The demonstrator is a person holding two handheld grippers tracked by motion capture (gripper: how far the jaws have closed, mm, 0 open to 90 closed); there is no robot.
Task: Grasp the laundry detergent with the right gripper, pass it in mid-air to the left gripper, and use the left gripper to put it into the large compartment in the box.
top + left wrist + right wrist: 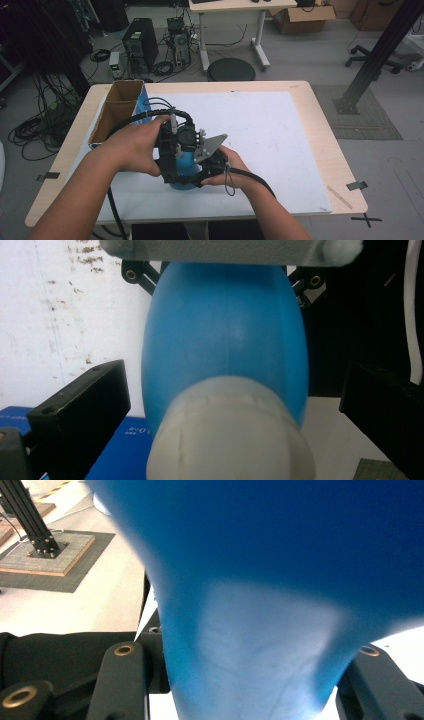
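Both hands are bunched together near the front of the bench (310,150), forearms angled inward. The blue bottle (183,172) sits between them. Right gripper (212,160) fingers are clamped on its narrow neck; left gripper (172,150) fingers sit spread either side, not touching it.

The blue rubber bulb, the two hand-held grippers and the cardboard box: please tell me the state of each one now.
Blue rubber bulb: held between both grippers, white cap end toward the left gripper's camera.
Left hand-held gripper: open, jaws stand apart from the bulb's sides.
Right hand-held gripper: shut on the bulb's narrow part, jaws on both sides.
Cardboard box: open at the top, at the table's left edge; contents cannot be told.
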